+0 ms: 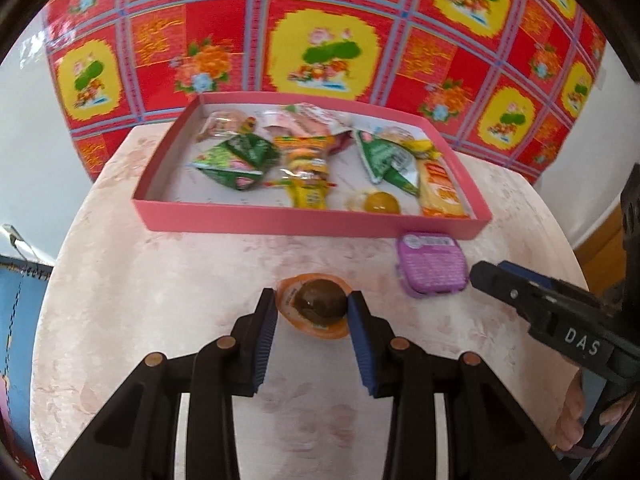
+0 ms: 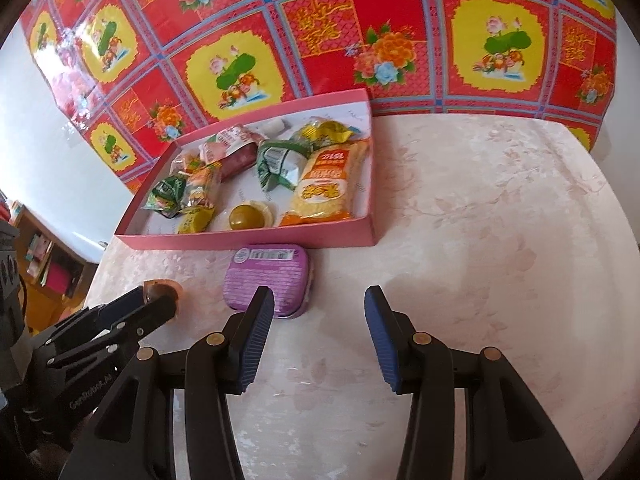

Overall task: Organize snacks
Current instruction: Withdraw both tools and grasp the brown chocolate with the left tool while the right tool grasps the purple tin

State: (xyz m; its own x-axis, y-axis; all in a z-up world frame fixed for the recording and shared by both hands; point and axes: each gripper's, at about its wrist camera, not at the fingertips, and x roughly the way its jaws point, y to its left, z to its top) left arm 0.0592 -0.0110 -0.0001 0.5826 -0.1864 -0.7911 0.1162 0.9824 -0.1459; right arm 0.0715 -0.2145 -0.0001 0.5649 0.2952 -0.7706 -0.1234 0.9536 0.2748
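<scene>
While the left tool point(image 1: 313, 307) pinches a small round jelly cup point(image 1: 316, 307) with an orange rim and a dark glossy centre, its ribbed blue pads press on both sides of the cup, just in front of the pink cardboard tray point(image 1: 304, 222). That shallow tray on the pale floral counter point(image 1: 160, 280) holds crinkly foil and plastic snack packets. A purple, rounded-square tub point(image 2: 267, 280) lies touching the tray's near wall. Beside the tub, the right tool point(image 2: 319, 300) stands spread apart and empty, its left pad overlapping the tub's edge.
</scene>
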